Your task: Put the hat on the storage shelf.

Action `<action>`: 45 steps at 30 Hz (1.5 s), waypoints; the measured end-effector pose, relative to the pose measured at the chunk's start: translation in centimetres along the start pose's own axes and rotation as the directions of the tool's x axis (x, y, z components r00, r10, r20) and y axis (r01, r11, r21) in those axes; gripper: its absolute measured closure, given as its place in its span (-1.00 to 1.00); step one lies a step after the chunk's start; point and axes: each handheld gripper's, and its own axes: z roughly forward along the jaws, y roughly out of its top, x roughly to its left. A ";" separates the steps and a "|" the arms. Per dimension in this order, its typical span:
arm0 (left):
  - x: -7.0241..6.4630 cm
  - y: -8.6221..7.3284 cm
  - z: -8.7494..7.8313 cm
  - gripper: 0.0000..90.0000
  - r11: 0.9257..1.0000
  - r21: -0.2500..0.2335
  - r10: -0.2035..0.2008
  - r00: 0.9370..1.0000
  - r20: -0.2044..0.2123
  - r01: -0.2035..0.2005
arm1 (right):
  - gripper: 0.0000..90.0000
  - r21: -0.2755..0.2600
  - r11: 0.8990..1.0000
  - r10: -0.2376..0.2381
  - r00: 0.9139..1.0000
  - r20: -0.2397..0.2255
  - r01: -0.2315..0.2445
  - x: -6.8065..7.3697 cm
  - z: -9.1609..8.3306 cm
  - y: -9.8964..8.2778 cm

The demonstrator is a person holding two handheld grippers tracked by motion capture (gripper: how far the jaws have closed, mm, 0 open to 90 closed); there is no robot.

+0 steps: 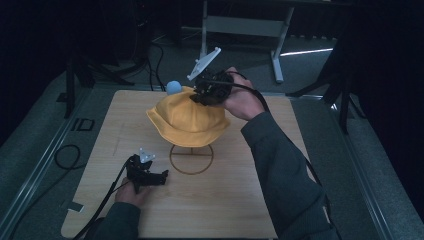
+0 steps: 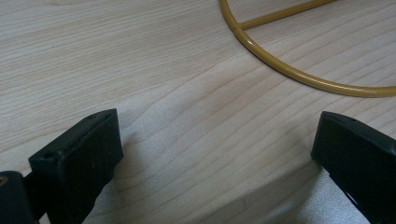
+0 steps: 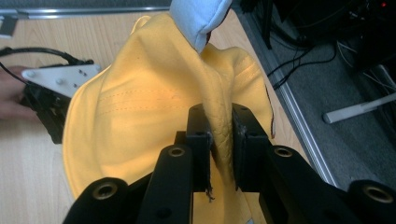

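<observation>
Left gripper (image 1: 161, 176): nearest us in the high view, we see it low on the near left of the wooden table (image 1: 240, 200), held in the person's left hand (image 1: 131, 192); in the left gripper view its two black jaws stand wide apart with bare wood between them, holding nothing.

Ring base (image 2: 299, 70): we see a yellow metal ring with a crossbar lying flat on the table, just ahead of the left gripper's jaws; in the high view it sits at (image 1: 191, 159), under the hat's near brim.

Hat (image 1: 187, 117): we see a yellow bucket hat above the middle of the table, raised over the ring base; a pale blue ball (image 1: 173, 87) shows at its far edge, and we cannot tell what carries it.

Right gripper (image 3: 219, 135): we see its jaws closed narrow on a pinched fold of the hat's yellow cloth (image 3: 140, 107); in the high view it is at the hat's far right side (image 1: 202, 95), held in the right hand (image 1: 242, 100).

Sleeve (image 1: 280, 170): dark, reaching in from the bottom right across the table.

Surroundings: we see grey floor around the table, and a pale metal stand (image 1: 240, 25) beyond the far edge.
</observation>
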 end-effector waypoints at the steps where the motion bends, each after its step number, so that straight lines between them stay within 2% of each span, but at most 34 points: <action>1: 0.0 0.0 0.0 -0.96 1.000 0.000 -0.001 1.000 0.001 0.001 | 0.74 0.010 1.000 0.001 1.000 0.002 -0.001 0.0 0.2 0.0; 8: 0.0 0.0 0.0 -0.96 1.000 -0.003 -0.004 1.000 0.000 0.004 | 0.60 0.047 0.999 -0.011 0.999 -0.031 0.013 0.7 1.5 0.1; 12: 0.0 0.0 0.0 -0.96 1.000 -0.003 -0.005 1.000 0.000 0.005 | 0.41 0.006 1.000 -0.001 1.000 -0.020 0.001 0.6 1.0 0.2; 15: 0.0 0.0 0.0 -0.96 1.000 -0.003 -0.005 1.000 0.000 0.005 | 0.40 -0.025 1.000 0.009 1.000 -0.006 -0.009 0.5 0.4 0.2; 18: 0.0 0.0 0.0 -0.96 1.000 -0.003 -0.004 1.000 0.000 0.004 | 0.41 -0.039 0.999 0.020 1.000 0.002 -0.020 0.3 0.1 0.2; 20: 0.0 0.0 0.0 -0.96 1.000 -0.003 -0.005 1.000 0.000 0.005 | 0.63 -0.042 0.999 0.022 1.000 -0.004 -0.023 0.4 0.1 0.2; 23: 0.0 0.0 0.0 -0.96 1.000 -0.003 -0.004 1.000 0.000 0.004 | 0.73 -0.044 0.999 0.012 1.000 0.003 -0.012 0.7 0.7 0.3; 29: 0.0 0.0 0.0 -0.96 1.000 -0.003 -0.004 1.000 0.000 0.004 | 0.77 -0.030 0.999 0.019 1.000 -0.004 -0.020 1.0 2.3 0.6; 32: 0.0 0.0 0.0 -0.96 1.000 -0.003 -0.004 1.000 0.000 0.004 | 0.77 -0.022 1.000 0.007 0.999 -0.038 -0.008 1.1 2.6 0.7; 33: 0.0 0.0 0.0 -0.96 1.000 -0.003 -0.004 1.000 0.000 0.004 | 0.76 -0.025 1.000 -0.006 0.999 -0.037 0.005 1.3 2.6 0.7; 35: 0.0 0.0 0.0 -0.96 1.000 -0.003 -0.004 1.000 0.000 0.004 | 0.74 -0.035 0.999 -0.007 0.999 -0.046 0.005 1.4 2.4 0.8; 39: 0.0 0.0 0.0 -0.96 1.000 -0.003 -0.004 1.000 0.000 0.004 | 0.51 -0.037 0.999 -0.003 0.999 -0.047 0.001 1.4 2.4 0.9; 41: 0.0 0.0 0.0 -0.96 1.000 -0.003 -0.004 1.000 0.000 0.004 | 0.50 -0.040 0.999 -0.001 0.998 -0.055 -0.001 1.5 2.3 0.9; 43: 0.0 0.0 0.0 -0.96 1.000 -0.002 -0.004 1.000 0.002 0.004 | 0.67 -0.048 0.999 -0.004 0.997 -0.073 0.000 1.6 2.3 1.0; 45: 0.0 0.0 0.0 -0.96 1.000 -0.002 -0.004 1.000 0.001 0.004 | 0.69 -0.057 0.998 -0.035 0.997 -0.066 0.031 2.2 2.3 1.3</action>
